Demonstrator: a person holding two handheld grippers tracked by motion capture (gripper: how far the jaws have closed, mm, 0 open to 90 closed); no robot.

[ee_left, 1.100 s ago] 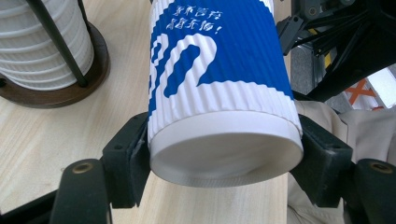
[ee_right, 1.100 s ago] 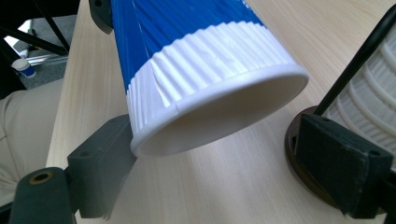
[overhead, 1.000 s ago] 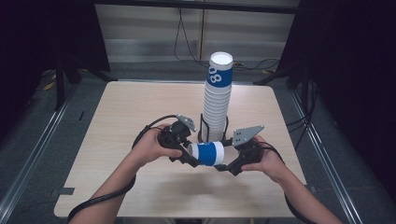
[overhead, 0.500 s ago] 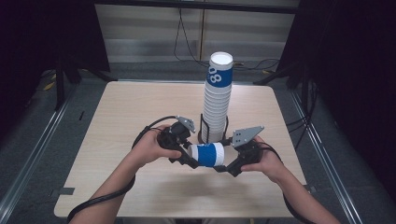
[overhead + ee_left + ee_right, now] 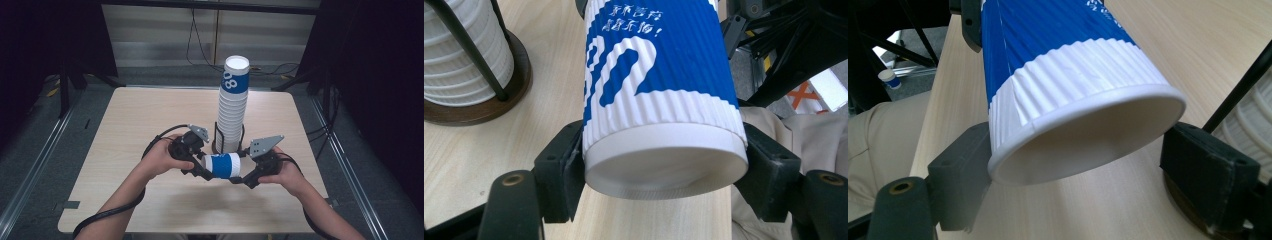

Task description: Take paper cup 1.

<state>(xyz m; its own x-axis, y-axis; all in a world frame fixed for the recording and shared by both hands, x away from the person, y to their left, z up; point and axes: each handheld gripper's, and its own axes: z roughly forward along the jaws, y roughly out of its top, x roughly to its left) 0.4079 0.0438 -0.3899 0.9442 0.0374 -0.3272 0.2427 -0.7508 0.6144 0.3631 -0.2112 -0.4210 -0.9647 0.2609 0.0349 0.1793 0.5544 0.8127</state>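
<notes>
A blue and white ribbed paper cup (image 5: 222, 165) lies on its side in the air, just above the table (image 5: 150, 115), between both grippers. My left gripper (image 5: 206, 170) is shut on its closed base; in the left gripper view both jaws press the base of the cup (image 5: 659, 100). My right gripper (image 5: 243, 175) is at the open mouth. In the right gripper view its jaws stand on either side of the rim of the cup (image 5: 1063, 65), and the white band is creased by the left one.
A tall stack of upside-down cups (image 5: 234, 110) stands in a black wire holder on a round dark base (image 5: 484, 105), just behind the held cup. The person's trouser leg (image 5: 878, 135) is beyond the table's near edge. Cables trail from both grippers.
</notes>
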